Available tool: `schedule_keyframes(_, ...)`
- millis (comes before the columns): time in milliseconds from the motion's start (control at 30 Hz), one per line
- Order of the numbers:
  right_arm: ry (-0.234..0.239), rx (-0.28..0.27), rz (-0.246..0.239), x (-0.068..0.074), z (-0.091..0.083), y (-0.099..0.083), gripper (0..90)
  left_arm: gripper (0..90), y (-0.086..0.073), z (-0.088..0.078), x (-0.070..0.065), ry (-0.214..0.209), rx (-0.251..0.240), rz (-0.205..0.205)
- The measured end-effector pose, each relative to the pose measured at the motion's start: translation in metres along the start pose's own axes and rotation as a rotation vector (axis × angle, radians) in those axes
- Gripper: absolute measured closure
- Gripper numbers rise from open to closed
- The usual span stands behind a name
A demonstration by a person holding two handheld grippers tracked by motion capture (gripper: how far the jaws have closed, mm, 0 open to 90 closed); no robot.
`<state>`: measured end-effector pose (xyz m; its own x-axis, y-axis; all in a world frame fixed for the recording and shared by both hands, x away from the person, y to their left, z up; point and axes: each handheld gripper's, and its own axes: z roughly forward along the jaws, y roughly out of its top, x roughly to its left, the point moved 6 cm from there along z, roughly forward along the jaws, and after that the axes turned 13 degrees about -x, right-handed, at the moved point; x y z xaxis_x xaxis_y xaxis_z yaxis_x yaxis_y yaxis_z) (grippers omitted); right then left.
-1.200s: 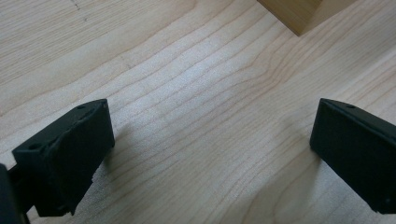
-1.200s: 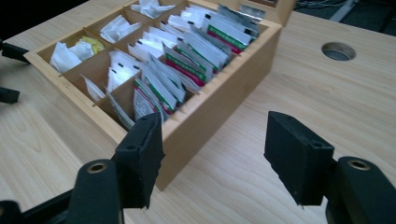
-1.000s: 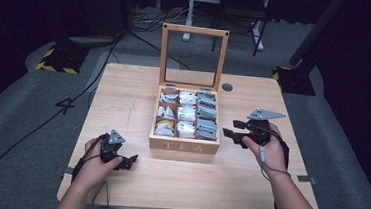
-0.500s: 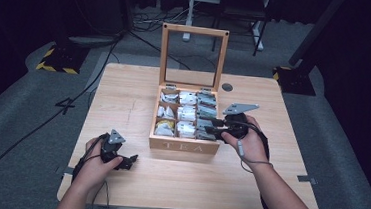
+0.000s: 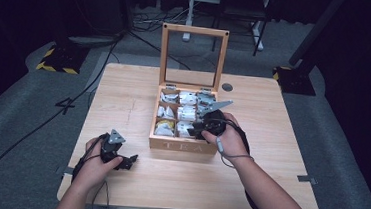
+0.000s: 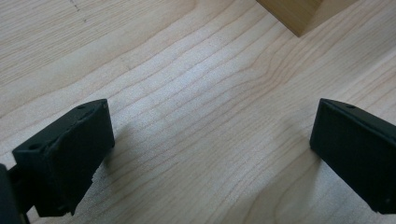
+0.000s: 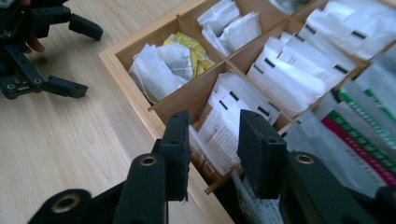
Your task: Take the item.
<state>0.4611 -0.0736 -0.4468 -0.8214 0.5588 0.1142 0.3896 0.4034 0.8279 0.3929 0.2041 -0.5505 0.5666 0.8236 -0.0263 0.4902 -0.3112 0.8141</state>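
Observation:
A wooden tea box (image 5: 180, 145) stands mid-table with its glass lid (image 5: 195, 31) upright; its compartments hold paper tea bags. My right gripper (image 5: 194, 130) reaches into the front row of the box. Its jaws (image 7: 215, 123) have just been closing and stand either side of white tea bags (image 7: 219, 135) in the front middle compartment; I see no firm pinch. White and yellow bags (image 7: 173, 58) fill the compartment beside it. My left gripper (image 5: 130, 161) rests on the table at the front left, jaws wide open (image 6: 212, 135) over bare wood.
The table (image 5: 124, 94) is light wood, with a round cable hole (image 5: 227, 87) behind the box. A corner of the box (image 6: 294, 14) lies beyond the left jaws. Dark floor with cables and stands surrounds the table.
My right gripper has moved left from beside the box to over its front compartments, and its jaws have narrowed. The left gripper has stayed put.

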Motion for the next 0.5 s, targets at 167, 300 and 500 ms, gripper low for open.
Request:
schedule_keyframes(167, 0.009, 0.046, 0.017, 0.002, 0.01, -0.004, 70.7, 0.3, 0.0, 0.0, 0.0, 0.0, 0.0, -0.001)
schedule_keyframes(300, 0.008, 0.069, 0.019, 0.002, 0.016, -0.005, 72.3, 0.3, 0.0, 0.0, 0.0, -0.002, 0.0, 0.001)
schedule_keyframes(500, -0.004, 0.117, 0.031, 0.0, 0.029, -0.006, 74.1, 0.3, 0.0, 0.0, 0.0, -0.002, 0.0, 0.0)
